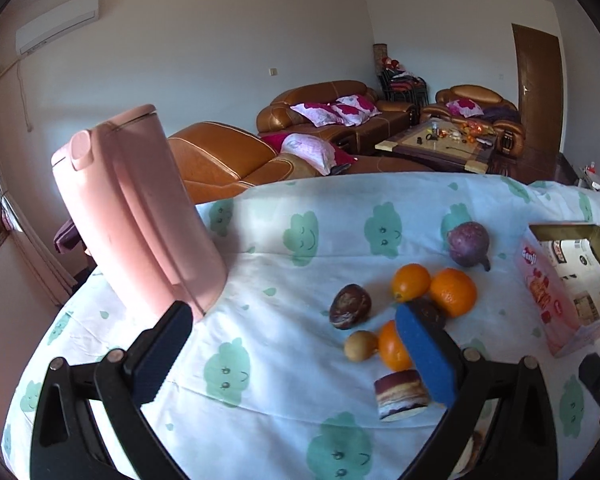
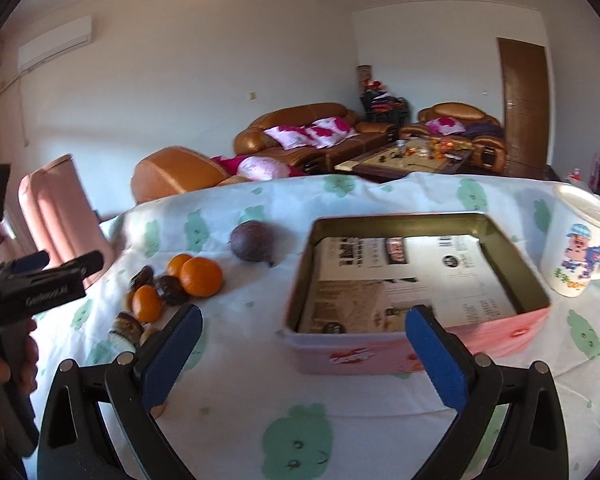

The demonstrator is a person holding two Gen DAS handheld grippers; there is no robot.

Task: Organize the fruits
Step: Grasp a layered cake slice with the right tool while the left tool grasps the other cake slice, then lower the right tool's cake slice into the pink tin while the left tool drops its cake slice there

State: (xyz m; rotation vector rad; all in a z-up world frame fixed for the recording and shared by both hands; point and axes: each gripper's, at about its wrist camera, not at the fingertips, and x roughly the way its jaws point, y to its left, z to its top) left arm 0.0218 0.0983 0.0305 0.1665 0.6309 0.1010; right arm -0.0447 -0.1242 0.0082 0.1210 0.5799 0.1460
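Fruit lies in a loose cluster on the white cloth with green clouds: three oranges (image 1: 453,291), a purple passion fruit (image 1: 469,243), a dark brown fruit (image 1: 350,305), a small tan fruit (image 1: 360,345) and a cut layered piece (image 1: 401,395). My left gripper (image 1: 296,348) hangs open just in front of the cluster, its right finger over one orange. A pink tin box (image 2: 416,344), lined with printed paper, sits to the right of the fruit (image 2: 201,277). Open as well, my right gripper (image 2: 302,350) is held before the box's near wall.
A tall pink jug (image 1: 136,216) stands at the table's left. A white cartoon mug (image 2: 580,248) sits right of the box. A hand (image 2: 4,364) holding the left gripper shows at the left edge of the right wrist view. Behind the table are brown sofas (image 1: 340,112) and a coffee table.
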